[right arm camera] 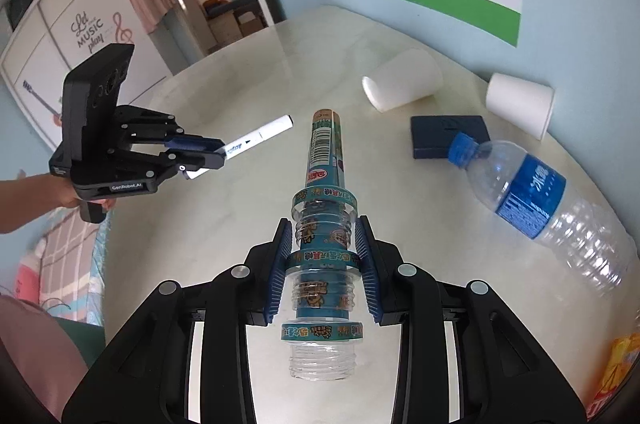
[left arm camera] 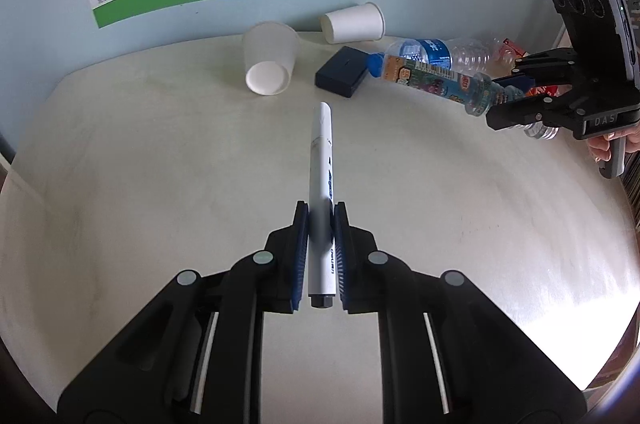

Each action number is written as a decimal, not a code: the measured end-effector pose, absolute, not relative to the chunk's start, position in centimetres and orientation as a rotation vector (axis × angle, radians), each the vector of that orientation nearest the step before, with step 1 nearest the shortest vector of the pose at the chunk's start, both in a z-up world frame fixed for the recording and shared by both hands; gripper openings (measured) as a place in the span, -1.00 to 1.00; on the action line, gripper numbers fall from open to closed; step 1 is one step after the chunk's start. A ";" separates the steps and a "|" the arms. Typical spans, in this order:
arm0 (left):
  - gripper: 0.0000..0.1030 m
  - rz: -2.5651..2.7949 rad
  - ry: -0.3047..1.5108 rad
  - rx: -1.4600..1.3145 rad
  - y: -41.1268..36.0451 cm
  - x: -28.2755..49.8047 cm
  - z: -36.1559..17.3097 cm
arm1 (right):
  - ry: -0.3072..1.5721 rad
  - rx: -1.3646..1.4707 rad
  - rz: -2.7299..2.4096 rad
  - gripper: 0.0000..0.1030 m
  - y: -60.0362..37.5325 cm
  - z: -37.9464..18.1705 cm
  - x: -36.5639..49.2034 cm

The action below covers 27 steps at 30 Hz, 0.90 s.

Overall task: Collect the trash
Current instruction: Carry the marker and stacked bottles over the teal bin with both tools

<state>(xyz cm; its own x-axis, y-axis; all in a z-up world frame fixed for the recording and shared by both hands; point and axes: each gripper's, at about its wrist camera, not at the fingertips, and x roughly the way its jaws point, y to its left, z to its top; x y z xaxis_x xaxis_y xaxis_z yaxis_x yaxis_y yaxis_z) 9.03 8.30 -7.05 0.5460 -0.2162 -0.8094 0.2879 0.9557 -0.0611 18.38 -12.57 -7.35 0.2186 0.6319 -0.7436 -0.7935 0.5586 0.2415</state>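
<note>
Left gripper (left arm camera: 321,220): clamped on white marker pen (left arm camera: 321,200), lifted clear of the surface (left arm camera: 160,164), apparently for disposal. Right gripper (right arm camera: 322,244): grasping ribbed, labelled plastic bottle (right arm camera: 322,224), held aloft. Uncollected: water bottle (right arm camera: 540,200), two tipped paper cups (right arm camera: 404,80).
</note>
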 end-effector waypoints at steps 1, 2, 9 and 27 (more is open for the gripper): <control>-0.78 -0.293 0.956 0.054 9.2 8.3 -6.9 | 0.913 -0.216 1.009 -0.34 -11.7 -7.0 17.9; -0.78 -0.286 0.963 0.023 10.3 7.4 -6.7 | 0.909 -0.230 1.022 -0.34 -10.7 -6.7 17.5; -0.78 -0.123 0.947 -0.004 17.7 -1.3 -5.7 | 0.897 -0.349 1.182 -0.34 -1.5 -5.0 13.9; -0.78 0.524 1.044 -0.342 36.6 -32.0 -9.1 | 0.905 -0.657 1.832 -0.34 30.5 -6.8 -7.7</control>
<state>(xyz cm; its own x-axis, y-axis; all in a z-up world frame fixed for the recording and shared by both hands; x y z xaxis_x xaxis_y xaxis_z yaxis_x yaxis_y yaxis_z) -31.95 36.65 -9.10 0.3980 0.2467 -0.8836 -0.5617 0.8271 -0.0221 -7.74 30.53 -6.78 -0.3994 0.5171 -0.7570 -0.9154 -0.2695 0.2989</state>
